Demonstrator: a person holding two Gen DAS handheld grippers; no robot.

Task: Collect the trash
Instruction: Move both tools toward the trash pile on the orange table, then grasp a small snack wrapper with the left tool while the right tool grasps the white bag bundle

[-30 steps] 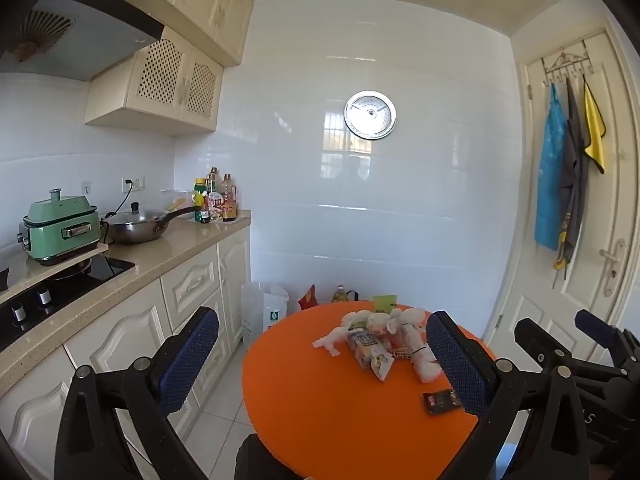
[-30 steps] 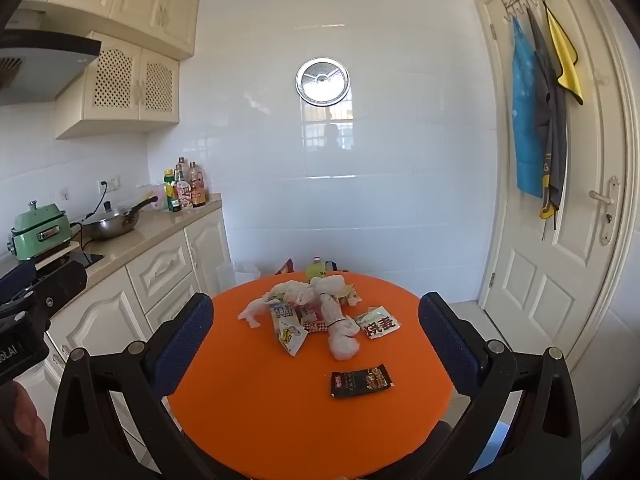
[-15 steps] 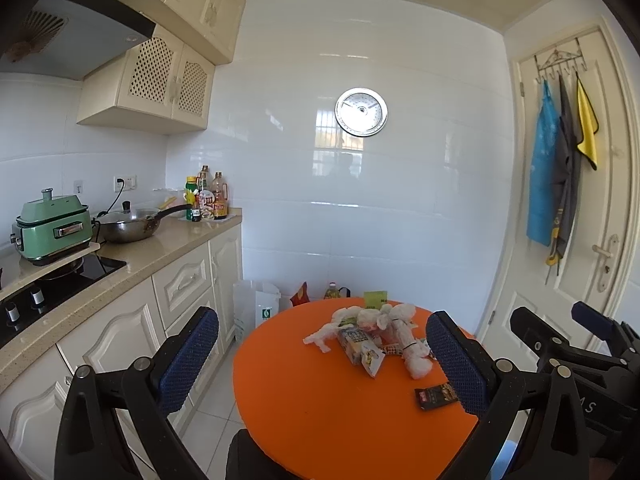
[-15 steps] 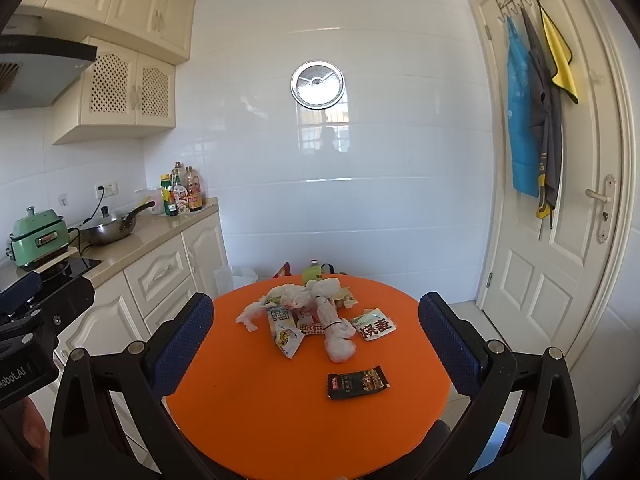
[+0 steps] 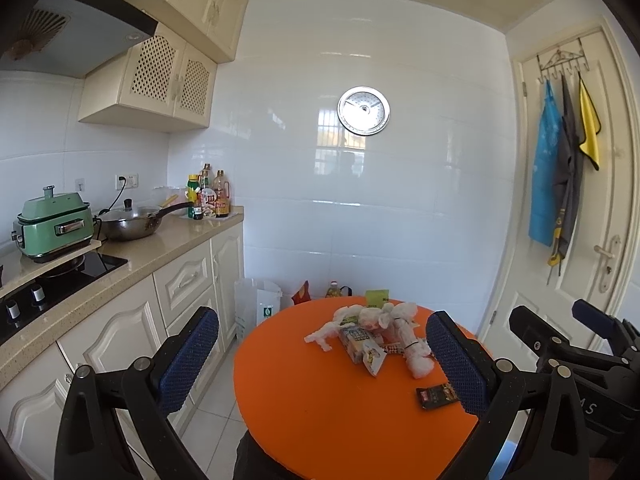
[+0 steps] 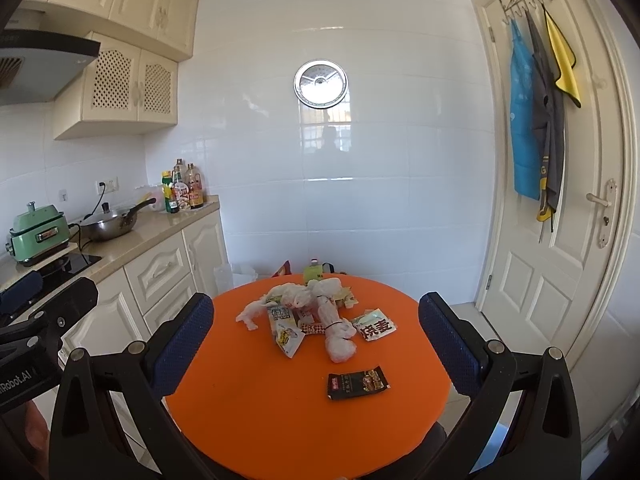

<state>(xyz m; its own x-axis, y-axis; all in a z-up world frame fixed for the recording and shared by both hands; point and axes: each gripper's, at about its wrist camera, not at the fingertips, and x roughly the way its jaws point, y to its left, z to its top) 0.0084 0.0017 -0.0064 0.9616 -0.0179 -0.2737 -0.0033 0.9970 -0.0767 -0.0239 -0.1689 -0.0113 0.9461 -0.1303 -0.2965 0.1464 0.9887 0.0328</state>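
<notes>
Trash pile [image 6: 308,316] of wrappers and tied white bags on the far half of the orange table [image 6: 256,412], black wrapper [image 6: 357,382] apart nearer, left gripper [image 5: 320,364] and right gripper [image 6: 316,354] both wide open, empty, above the near edge, counter [image 6: 132,240] far left.

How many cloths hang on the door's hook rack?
3: a blue one nearest the wall, a grey one in the middle, a yellow one on the outer side; overlap may hide another.
</notes>
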